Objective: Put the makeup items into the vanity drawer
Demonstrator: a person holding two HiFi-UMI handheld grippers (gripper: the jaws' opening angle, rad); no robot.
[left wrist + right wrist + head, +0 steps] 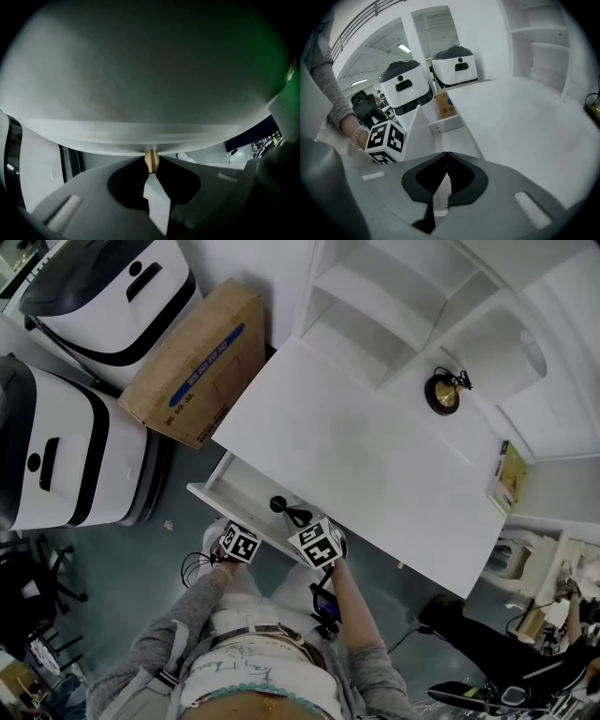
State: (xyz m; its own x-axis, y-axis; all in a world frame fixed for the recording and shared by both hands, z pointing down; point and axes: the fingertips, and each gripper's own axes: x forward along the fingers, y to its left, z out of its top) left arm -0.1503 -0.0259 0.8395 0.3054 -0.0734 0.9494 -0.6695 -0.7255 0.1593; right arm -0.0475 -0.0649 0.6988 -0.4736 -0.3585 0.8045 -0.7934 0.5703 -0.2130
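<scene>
The white vanity [375,456] has its drawer [234,486] pulled out at the front left. My left gripper [239,542] is at the drawer's front, shut on its small brass knob [151,160]; the drawer front [140,84] fills that view. Beside it, my right gripper [316,542] hovers over the drawer's near end, shut and holding nothing [446,153]. A small dark round thing [278,504] shows in the drawer just ahead of its tips; I cannot tell what it is. A round black and gold compact [442,393] sits at the back of the tabletop. A yellow-green box [511,474] lies at its right edge.
White shelves [394,306] rise behind the vanity top. A cardboard box [197,362] and two white and black machines [56,456] stand on the floor to the left. Another person's dark sleeve [497,652] reaches in at the lower right.
</scene>
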